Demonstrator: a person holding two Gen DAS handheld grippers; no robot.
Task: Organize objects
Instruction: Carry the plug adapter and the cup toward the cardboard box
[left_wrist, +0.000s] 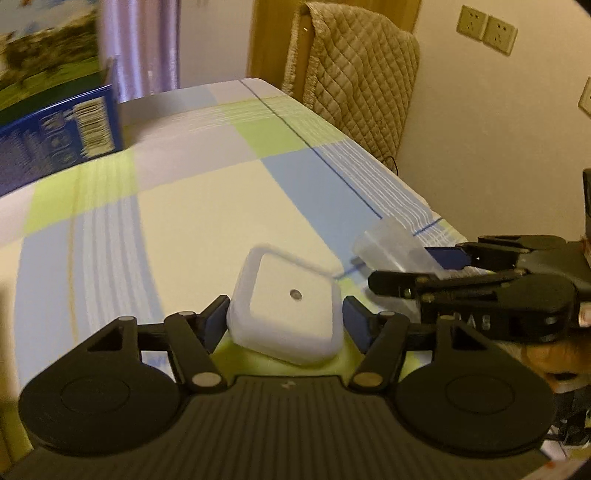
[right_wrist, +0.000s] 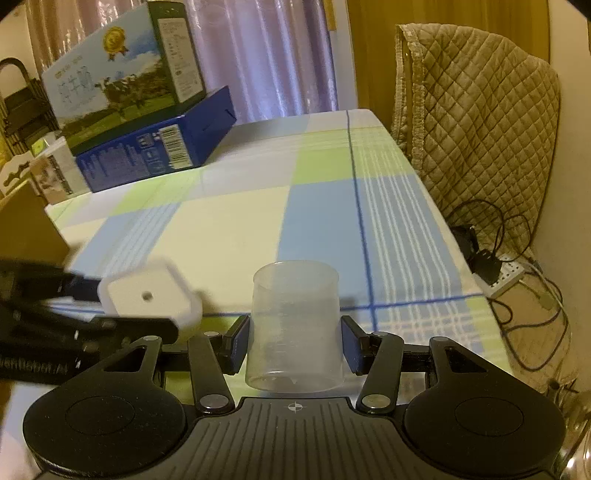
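The left gripper (left_wrist: 284, 321) pinches a white square box (left_wrist: 286, 308) with a small centre hole, tilted over the checked blue, green and cream tablecloth (left_wrist: 207, 206). At its 3 o'clock, the right gripper (right_wrist: 293, 341) clamps a clear plastic cup (right_wrist: 295, 328). Stacked cartons (right_wrist: 147, 122) stand at 10 o'clock, a quilt-draped chair (right_wrist: 476, 110) at 2.

Both grippers loaded, side by side.
Left black two-finger gripper (left_wrist: 284, 319) clamps a white square block; right black two-finger gripper (right_wrist: 294, 343) pinches a clear plastic cup, level.
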